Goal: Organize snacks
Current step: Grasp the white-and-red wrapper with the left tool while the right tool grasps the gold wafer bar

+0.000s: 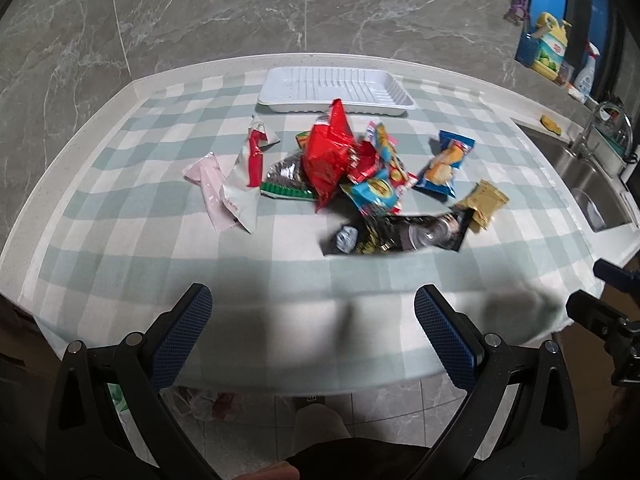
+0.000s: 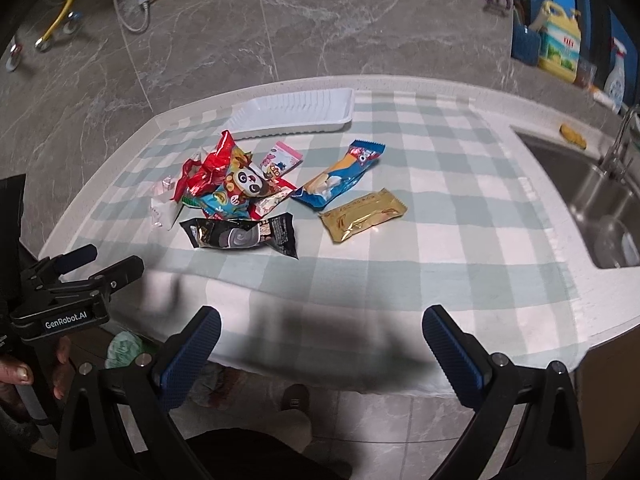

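Several snack packets lie heaped mid-table on a checked cloth: a red bag (image 1: pixel 326 154), a pink packet (image 1: pixel 210 184), a white-and-red packet (image 1: pixel 246 172), a black packet (image 1: pixel 412 234), a blue packet (image 1: pixel 444 164) and a gold packet (image 1: pixel 486 202). An empty white tray (image 1: pixel 336 89) sits behind them at the far edge. In the right wrist view the black packet (image 2: pixel 240 234), blue packet (image 2: pixel 340 176), gold packet (image 2: pixel 362 214) and tray (image 2: pixel 292 114) show too. My left gripper (image 1: pixel 314 308) and right gripper (image 2: pixel 322 330) hover open over the near table edge, both holding nothing.
A steel sink (image 2: pixel 592 196) with a tap is set into the counter at right, with a yellow bottle (image 2: pixel 558 40) and a spray bottle (image 1: pixel 584 74) behind it. A marble wall (image 1: pixel 240 8) backs the table. Below are floor tiles, a person's foot (image 2: pixel 296 398) and a hand (image 2: pixel 24 372).
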